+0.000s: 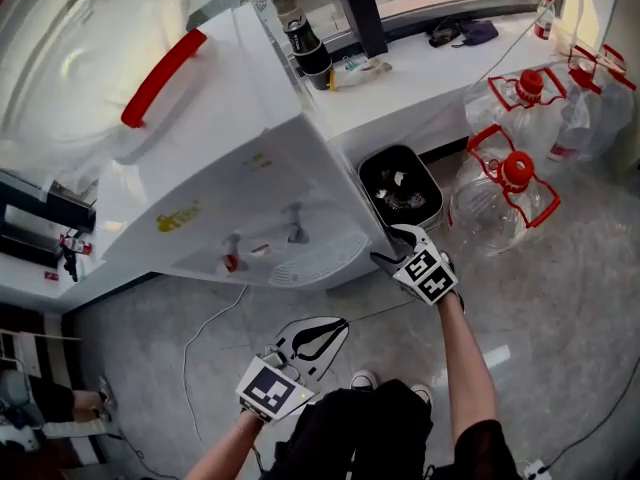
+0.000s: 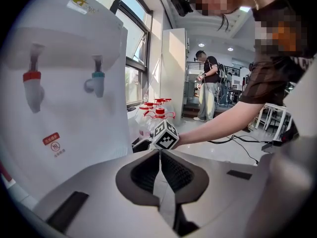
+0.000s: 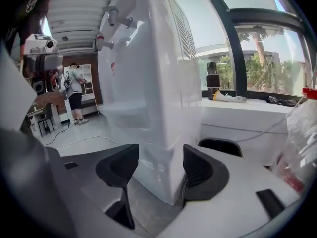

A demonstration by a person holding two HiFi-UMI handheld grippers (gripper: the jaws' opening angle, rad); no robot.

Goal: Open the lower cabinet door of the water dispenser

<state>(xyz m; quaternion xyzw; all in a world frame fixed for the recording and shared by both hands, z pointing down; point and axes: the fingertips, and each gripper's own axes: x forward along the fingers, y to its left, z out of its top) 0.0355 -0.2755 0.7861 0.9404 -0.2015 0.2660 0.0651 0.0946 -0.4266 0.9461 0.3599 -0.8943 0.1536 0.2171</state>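
Right claw [image 3: 158, 157]: jaws wide apart and holding nothing, set astride the lower front corner of the water dispenser [image 3: 148, 73]. The right jaw lies close against the side wall and the left jaw stands off the front face. The head view places this claw [image 1: 393, 248] low at the dispenser's right front corner, beside a black bin [image 1: 400, 183].

Left claw [image 2: 159, 155]: jaws pressed fully together with nothing between them. It hangs idle in front of the dispenser and well apart from it, near the person's body [image 1: 335, 326].

Lower cabinet door [image 3: 151, 133]: judged to be the plain white panel below the tap recess, appearing shut. No handle or seam can be made out, so its free edge is probably at the straddled corner.

The step in hand is judged to be taking hold of the door. To do it well, slide one jaw tip behind the door's edge. Close the jaws only on that lip, not on the cabinet wall. Then pull outward along the hinge arc, slowly, so that the tall unit with the bottle [image 1: 90, 48] on top does not rock.

Markings: a red tap [image 2: 32, 86] and a teal tap [image 2: 96, 78] sit in the recess. Below them is a red label [image 2: 52, 139] with a round mark, its writing too small to read. The gold logo [image 2: 81, 4] at the top is likewise illegible.
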